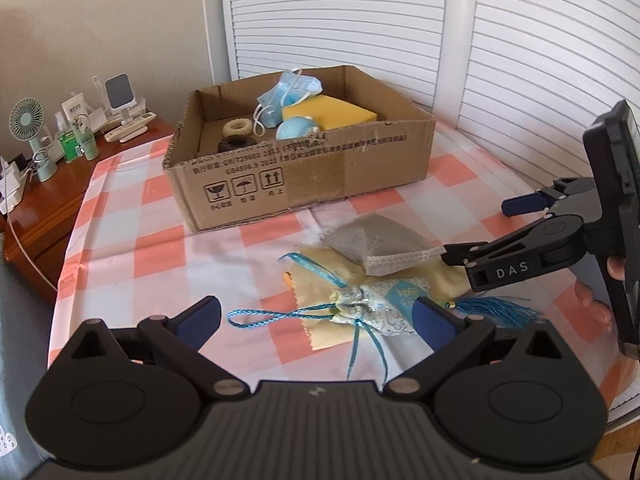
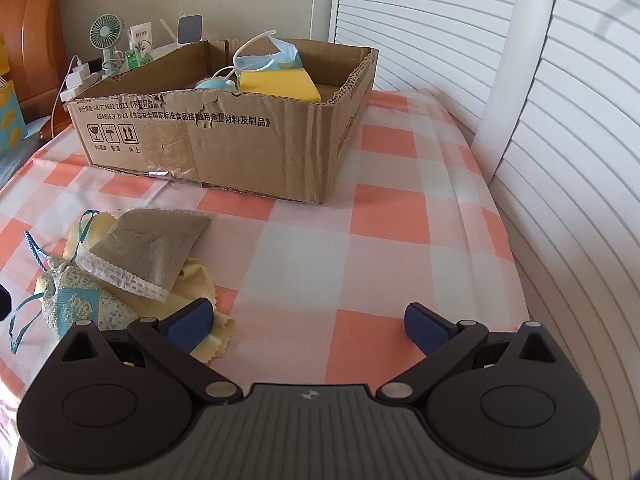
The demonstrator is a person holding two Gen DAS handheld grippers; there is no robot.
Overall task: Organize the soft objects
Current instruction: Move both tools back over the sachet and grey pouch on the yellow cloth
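Room as I see it from both wrist views:

- Work surface: a table under a checked tablecloth (image 1: pixel 132 216) in coral, white and pale grey, with fold creases showing.
- Right side and rear: white louvred shutters (image 1: pixel 340 12), with a rounded white post (image 2: pixel 516 64) between panels.
- Rear left: a plain beige wall (image 1: pixel 100 20), evenly daylit.
- Left of the table: a reddish-brown wooden cabinet (image 1: pixel 44 216). On it I count a small green desk fan (image 1: pixel 27 120), green bottles (image 1: pixel 76 142), a small stand mirror (image 1: pixel 118 90), a white remote control (image 1: pixel 130 128), and a white power strip (image 2: pixel 80 84) with a cable trailing down.
- Far left, right-wrist view: a tall reddish-brown wooden headboard (image 2: pixel 36 28).
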